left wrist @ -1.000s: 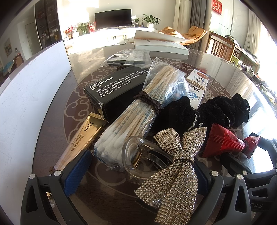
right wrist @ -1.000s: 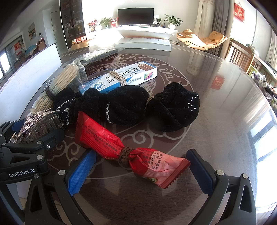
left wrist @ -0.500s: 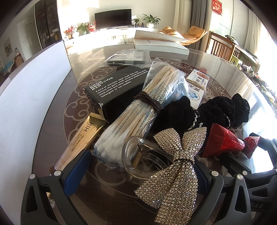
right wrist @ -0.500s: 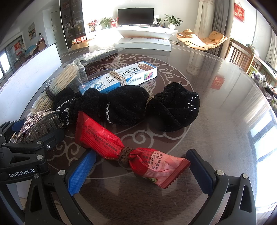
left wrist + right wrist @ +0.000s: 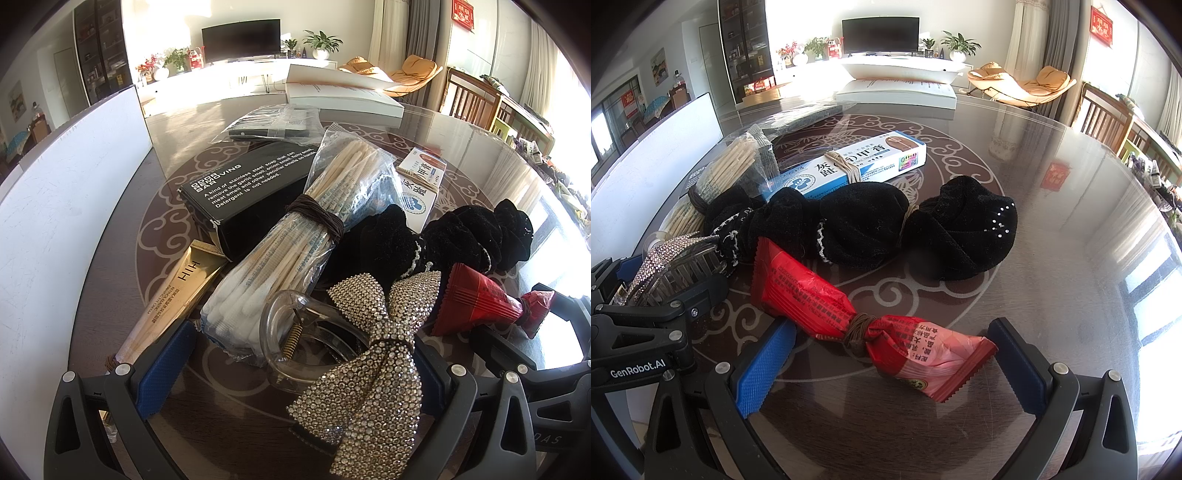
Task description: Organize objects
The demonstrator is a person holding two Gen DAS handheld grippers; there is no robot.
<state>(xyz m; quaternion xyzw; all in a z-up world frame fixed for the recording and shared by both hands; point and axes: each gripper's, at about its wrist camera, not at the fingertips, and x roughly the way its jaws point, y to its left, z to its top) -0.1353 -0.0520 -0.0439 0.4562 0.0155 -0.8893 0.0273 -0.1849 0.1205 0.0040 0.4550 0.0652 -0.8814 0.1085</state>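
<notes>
- Left gripper (image 5: 295, 373) sits low over the glass table (image 5: 1052, 258), fingers spread wide, nothing clamped.
- Between those fingers lies a clear hair clip (image 5: 299, 343) with a rhinestone bow (image 5: 373, 365) on top; whether the pads touch it, I cannot tell.
- Just behind it, a bag of cotton swabs (image 5: 295, 251) tied with a brown band leans on a black box (image 5: 251, 188), with a gold tube (image 5: 173, 299) alongside.
- Right gripper (image 5: 890, 362) is wide open too, gripping nothing.
- A red snack packet (image 5: 857, 317), tied at the middle, lies across the gap between its blue pads (image 5: 764, 365).
- Beyond it, a black cloth bundle (image 5: 871, 225), then a blue-and-white box (image 5: 849, 166).
</notes>
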